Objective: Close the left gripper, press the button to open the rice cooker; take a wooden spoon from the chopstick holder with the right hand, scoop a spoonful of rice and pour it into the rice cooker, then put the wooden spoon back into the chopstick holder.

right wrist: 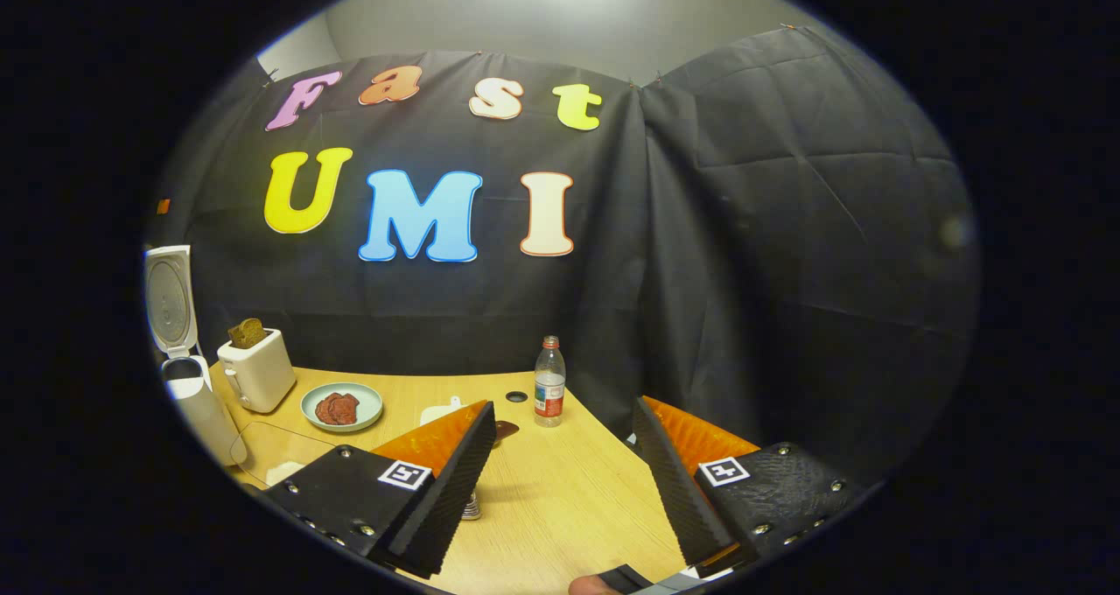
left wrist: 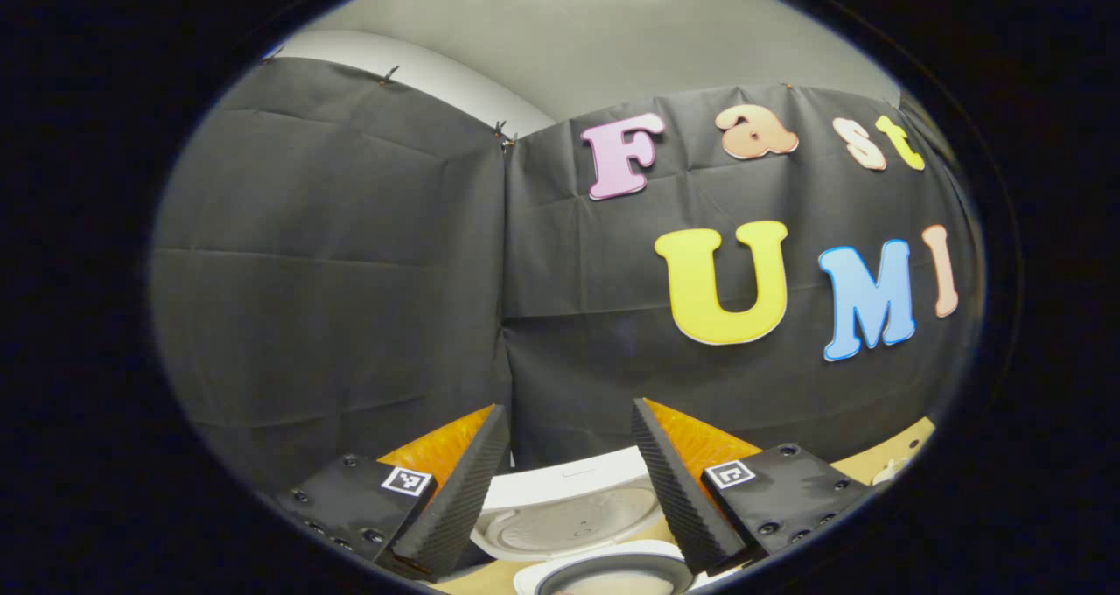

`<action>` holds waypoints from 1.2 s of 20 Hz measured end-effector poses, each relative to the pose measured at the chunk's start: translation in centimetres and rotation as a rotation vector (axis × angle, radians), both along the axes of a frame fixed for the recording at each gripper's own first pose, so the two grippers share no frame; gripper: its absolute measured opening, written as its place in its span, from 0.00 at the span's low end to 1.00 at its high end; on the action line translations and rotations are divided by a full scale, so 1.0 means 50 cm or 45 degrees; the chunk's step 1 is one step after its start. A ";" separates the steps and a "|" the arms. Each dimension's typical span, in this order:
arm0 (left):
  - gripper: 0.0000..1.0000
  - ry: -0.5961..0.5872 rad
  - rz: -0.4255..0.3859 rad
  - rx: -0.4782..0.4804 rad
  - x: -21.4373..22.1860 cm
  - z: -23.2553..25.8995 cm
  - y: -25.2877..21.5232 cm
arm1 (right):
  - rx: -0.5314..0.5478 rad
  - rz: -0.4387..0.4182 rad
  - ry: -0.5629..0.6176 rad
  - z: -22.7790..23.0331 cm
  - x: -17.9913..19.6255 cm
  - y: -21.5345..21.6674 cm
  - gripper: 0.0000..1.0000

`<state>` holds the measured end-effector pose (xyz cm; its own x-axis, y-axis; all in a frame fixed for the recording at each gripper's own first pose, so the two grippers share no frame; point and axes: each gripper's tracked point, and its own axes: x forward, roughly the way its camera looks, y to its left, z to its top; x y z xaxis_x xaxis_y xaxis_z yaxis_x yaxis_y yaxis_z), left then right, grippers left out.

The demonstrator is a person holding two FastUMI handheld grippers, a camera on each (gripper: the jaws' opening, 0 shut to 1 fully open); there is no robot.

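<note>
In the left gripper view my left gripper (left wrist: 569,411) is open and empty, held above the white rice cooker (left wrist: 569,499). The cooker's lid stands raised, and the rim of its inner pot (left wrist: 612,570) shows below between the fingers. In the right gripper view my right gripper (right wrist: 564,405) is open with nothing between its fingers, above the wooden table (right wrist: 560,490). The rice cooker (right wrist: 175,315) stands at the far left with its lid upright. A brown rounded piece (right wrist: 506,429), perhaps the wooden spoon's end, pokes out behind the left finger. A metal object (right wrist: 471,507) sits under that finger, mostly hidden.
On the table stand a white toaster (right wrist: 255,369) with bread in it, a green plate (right wrist: 341,407) of reddish food, a clear container (right wrist: 267,455) and a water bottle (right wrist: 549,381). A fingertip (right wrist: 595,586) shows at the bottom edge. Black cloth walls close the back.
</note>
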<state>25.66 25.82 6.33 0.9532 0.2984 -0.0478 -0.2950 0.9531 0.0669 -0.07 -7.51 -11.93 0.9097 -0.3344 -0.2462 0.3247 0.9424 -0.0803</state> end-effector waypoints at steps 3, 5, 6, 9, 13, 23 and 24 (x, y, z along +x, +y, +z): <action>0.98 0.083 0.000 -0.034 0.047 -0.045 0.014 | -0.005 -0.030 0.011 -0.005 -0.018 -0.008 0.96; 0.98 0.150 0.007 -0.055 0.074 -0.082 0.026 | -0.014 -0.038 0.020 -0.008 -0.027 -0.011 0.96; 0.98 0.174 0.008 -0.059 0.086 -0.099 0.031 | -0.021 -0.038 0.025 -0.008 -0.029 -0.011 0.96; 0.98 0.248 0.027 -0.069 0.110 -0.143 0.046 | -0.044 -0.028 0.037 -0.009 -0.030 -0.013 0.96; 1.00 0.229 0.032 -0.195 0.108 -0.150 0.034 | -0.055 0.003 0.037 -0.003 -0.025 -0.015 0.96; 0.98 0.247 0.047 -0.206 0.025 -0.162 -0.032 | -0.008 0.140 -0.025 0.037 0.019 -0.006 0.95; 0.93 0.250 0.045 -0.205 0.014 -0.169 -0.041 | -0.007 0.157 -0.026 0.037 0.024 -0.005 0.95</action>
<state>26.38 23.78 -2.09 0.9101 0.3052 -0.2804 -0.3249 0.9454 -0.0256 1.11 -7.74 -10.08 0.9488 -0.2211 -0.2257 0.2081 0.9748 -0.0803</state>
